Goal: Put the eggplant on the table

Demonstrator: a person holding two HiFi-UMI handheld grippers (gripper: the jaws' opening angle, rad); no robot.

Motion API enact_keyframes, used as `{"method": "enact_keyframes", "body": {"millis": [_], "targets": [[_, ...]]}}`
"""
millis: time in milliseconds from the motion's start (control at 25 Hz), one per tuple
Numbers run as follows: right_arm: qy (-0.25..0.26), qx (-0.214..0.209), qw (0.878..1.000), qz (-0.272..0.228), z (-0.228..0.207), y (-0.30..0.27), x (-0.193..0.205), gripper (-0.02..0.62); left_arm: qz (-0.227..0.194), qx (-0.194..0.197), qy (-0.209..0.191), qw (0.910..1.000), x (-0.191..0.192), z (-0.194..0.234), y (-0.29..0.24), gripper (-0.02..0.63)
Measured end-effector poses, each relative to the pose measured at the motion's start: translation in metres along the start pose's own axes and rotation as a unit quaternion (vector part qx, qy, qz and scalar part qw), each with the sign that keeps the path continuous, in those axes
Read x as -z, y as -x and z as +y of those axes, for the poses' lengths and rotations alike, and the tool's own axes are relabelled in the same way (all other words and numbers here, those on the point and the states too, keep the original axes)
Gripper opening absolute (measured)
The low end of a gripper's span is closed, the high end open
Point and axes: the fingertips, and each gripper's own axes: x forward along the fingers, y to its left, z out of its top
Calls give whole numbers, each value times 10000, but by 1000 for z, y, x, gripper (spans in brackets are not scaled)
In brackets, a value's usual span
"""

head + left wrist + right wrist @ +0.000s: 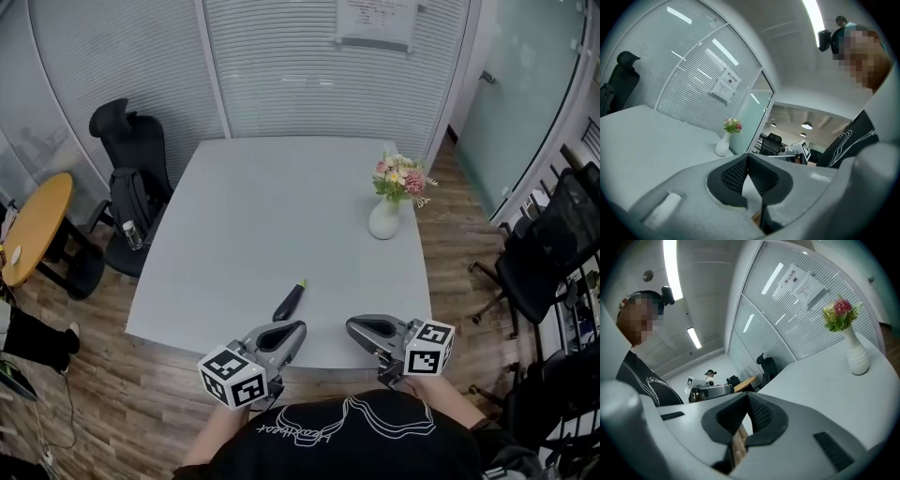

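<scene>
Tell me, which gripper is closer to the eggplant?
Left. The left gripper is shut, with its tips just short of the eggplant on the person's side. The right gripper, also shut, is farther off to the eggplant's right.

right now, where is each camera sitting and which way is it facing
Head view: on the person's head, looking steeply down at the table and the eggplant; shows the left gripper, right gripper and black shirt.
Left gripper view: on the left gripper, looking low across the table along its shut, empty jaws toward the vase; black shirt at right.
Right gripper view: on the right gripper, along its shut, empty jaws; vase at right, black shirt at left.
Shared: all three show table and vase; only the head view shows the eggplant.
</scene>
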Motion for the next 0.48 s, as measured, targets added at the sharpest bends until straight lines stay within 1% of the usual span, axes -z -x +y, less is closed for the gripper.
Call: {"method": "enact_keyframes", "body": {"millis": [240, 480], "targets": [[-67, 24, 9999, 104, -3, -1, 7, 8, -3, -37, 167, 9999, 4, 3, 1, 14], [-120, 17, 9999, 31, -1, 4, 8, 8, -30, -43, 206, 9998, 5, 2, 3, 14]]}}
